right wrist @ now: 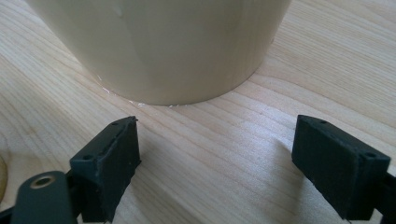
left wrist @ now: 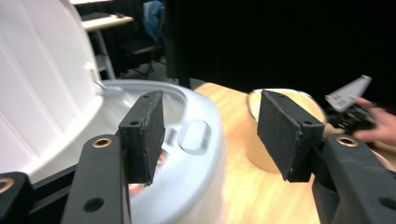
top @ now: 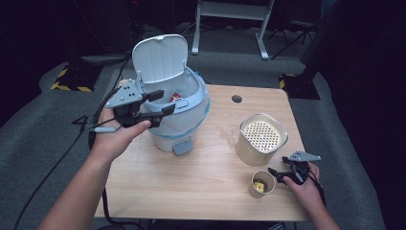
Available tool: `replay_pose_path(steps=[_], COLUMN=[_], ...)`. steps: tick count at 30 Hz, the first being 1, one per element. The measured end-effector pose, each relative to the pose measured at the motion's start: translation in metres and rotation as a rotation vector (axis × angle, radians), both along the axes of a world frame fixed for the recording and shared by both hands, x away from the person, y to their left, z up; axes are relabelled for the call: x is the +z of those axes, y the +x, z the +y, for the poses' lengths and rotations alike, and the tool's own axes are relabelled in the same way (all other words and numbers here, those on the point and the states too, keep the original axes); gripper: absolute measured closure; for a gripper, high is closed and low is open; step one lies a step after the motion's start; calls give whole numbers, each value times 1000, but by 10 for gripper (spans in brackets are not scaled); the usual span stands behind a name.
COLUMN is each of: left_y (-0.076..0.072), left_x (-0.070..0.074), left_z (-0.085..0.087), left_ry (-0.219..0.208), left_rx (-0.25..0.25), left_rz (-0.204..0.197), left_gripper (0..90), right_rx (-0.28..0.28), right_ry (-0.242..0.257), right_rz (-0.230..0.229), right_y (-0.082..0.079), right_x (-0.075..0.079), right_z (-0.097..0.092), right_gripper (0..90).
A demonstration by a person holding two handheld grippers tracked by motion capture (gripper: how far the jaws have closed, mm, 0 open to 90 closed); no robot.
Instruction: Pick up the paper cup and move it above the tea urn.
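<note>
A white pedal bin (top: 184, 112) stands on the table's left half with its lid (top: 159, 57) tipped up; something red (top: 178, 97) lies inside it. My left gripper (top: 163, 102) hovers over the bin's near-left rim, open, with nothing between its pads. In the left gripper view the jaws (left wrist: 210, 135) frame the bin's rim (left wrist: 201, 135) and the raised lid (left wrist: 42, 74). My right gripper (top: 279, 166) rests low on the table, open and empty, beside a small paper cup (top: 262, 184) with something yellow in it. In the right gripper view the gripper (right wrist: 219, 158) faces a cream container's base (right wrist: 168, 51).
The cream container (top: 261, 139) has a perforated top and stands right of centre on the wooden table (top: 210, 177). A round cable hole (top: 236, 98) sits near the far edge. Grey carpet and dark stands surround the table.
</note>
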State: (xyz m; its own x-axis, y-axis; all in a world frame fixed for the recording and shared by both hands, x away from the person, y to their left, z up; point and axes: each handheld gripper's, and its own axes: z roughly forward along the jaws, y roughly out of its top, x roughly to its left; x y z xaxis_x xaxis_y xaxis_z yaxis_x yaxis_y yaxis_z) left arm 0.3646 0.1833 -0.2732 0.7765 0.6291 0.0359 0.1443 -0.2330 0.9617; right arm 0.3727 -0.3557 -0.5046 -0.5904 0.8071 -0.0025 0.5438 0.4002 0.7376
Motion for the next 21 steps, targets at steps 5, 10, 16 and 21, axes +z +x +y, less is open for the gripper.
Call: replay_pose_path(steps=[5,10,16,21], left_y=[-17,-29,-34,-34], left_x=[-21,-46,-79,-101], left_z=[3,8,12,15], left_ry=[39,59,93,92], left_rx=[-23,-37,-36,-32], left_rz=[23,57,100,132], left_gripper=[420,417,418,423], right_rx=[0,5,16,19], right_ry=[0,1,4,9], right_rz=[1,2,-1,-6], right_y=[0,0,-2,-3], right_x=[0,0,0,1], right_z=[0,0,-2,-5], right_gripper=[150,150,177,223])
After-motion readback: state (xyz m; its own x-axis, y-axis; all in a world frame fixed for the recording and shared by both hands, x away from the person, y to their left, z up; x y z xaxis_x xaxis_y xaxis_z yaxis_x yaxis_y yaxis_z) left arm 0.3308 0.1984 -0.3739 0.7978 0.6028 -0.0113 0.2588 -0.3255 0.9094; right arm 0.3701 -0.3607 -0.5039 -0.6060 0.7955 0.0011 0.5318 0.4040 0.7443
